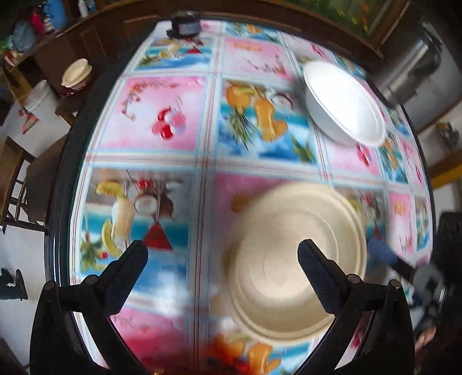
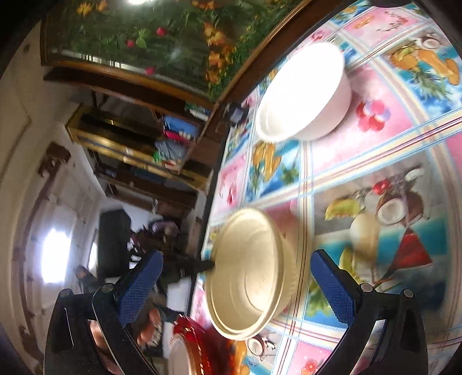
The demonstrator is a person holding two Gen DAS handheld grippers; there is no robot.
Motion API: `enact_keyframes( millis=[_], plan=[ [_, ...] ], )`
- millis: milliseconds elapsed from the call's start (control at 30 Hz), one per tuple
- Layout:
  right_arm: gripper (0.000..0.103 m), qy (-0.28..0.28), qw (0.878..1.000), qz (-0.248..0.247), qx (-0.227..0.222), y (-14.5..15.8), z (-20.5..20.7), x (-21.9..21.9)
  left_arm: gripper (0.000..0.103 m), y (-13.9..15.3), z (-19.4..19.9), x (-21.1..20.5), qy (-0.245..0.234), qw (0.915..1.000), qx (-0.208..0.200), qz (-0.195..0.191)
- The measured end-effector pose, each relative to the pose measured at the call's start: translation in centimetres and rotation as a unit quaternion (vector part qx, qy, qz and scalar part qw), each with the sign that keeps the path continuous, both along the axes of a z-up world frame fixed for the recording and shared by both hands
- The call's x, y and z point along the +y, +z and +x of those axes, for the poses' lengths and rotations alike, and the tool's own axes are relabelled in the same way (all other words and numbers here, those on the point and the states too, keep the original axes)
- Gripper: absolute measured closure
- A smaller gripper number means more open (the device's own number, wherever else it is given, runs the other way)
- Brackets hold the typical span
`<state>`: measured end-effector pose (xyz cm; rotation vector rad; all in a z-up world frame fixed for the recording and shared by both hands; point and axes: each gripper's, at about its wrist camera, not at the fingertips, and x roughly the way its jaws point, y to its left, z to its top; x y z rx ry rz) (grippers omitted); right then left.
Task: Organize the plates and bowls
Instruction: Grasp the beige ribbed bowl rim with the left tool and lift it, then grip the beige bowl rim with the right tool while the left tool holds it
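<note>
A beige bowl (image 1: 294, 259) (image 2: 251, 274) sits near the table's front edge, blurred, and its rim looks doubled. A white bowl (image 1: 343, 103) (image 2: 303, 92) stands further back to the right. My left gripper (image 1: 222, 251) is open above the table; its right finger (image 1: 314, 268) hangs over the beige bowl's inside, and the left finger is over the cloth. My right gripper (image 2: 236, 255) is open with the beige bowl in front of the gap. Its blue finger (image 1: 382, 252) shows just off the bowl's right rim. A black left fingertip (image 2: 203, 264) reaches the rim.
A bright fruit-print cloth (image 1: 161, 115) covers the round, dark-rimmed table. A small dark object (image 1: 184, 26) stands at the far edge. A red plate (image 2: 196, 343) lies near the beige bowl. Chairs (image 1: 14, 187) and white buckets (image 1: 37, 103) stand beyond the left edge.
</note>
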<state>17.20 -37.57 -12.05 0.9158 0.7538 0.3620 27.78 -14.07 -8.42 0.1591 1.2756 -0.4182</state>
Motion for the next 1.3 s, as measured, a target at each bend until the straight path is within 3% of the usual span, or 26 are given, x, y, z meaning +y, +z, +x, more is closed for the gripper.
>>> enact_keyframes(
  millis=[233,567,833,1133,1200,1300],
  plan=[
    [0.001,0.018,0.999,-0.028,-0.001,0.0,0.1,1.3,0.0,-1.1,1.2,-2.0,-0.015,0.9995,0.008,-0.025],
    [0.003,0.016,1.0,-0.008,0.003,-0.1,-0.1,0.7,0.0,-1.1,-0.4,-1.3,-0.02,0.9978,0.056,-0.031],
    [0.023,0.024,0.999,-0.032,0.018,-0.2,0.2,1.2,0.0,-1.2,-0.4,-0.4,0.006,0.9971,0.056,-0.051],
    [0.045,0.02,0.998,-0.056,0.035,-0.6,0.5,1.4,0.0,-1.0,-0.8,0.6,0.024,0.9989,0.027,-0.031],
    [0.048,0.019,0.997,-0.061,0.035,-0.6,0.5,1.4,0.003,-1.0,-1.0,0.9,0.028,0.9986,0.028,-0.035],
    [0.057,0.018,0.996,-0.077,0.042,-0.8,0.7,1.7,0.015,-1.0,-1.5,0.9,0.025,0.9985,0.034,-0.035]
  ],
)
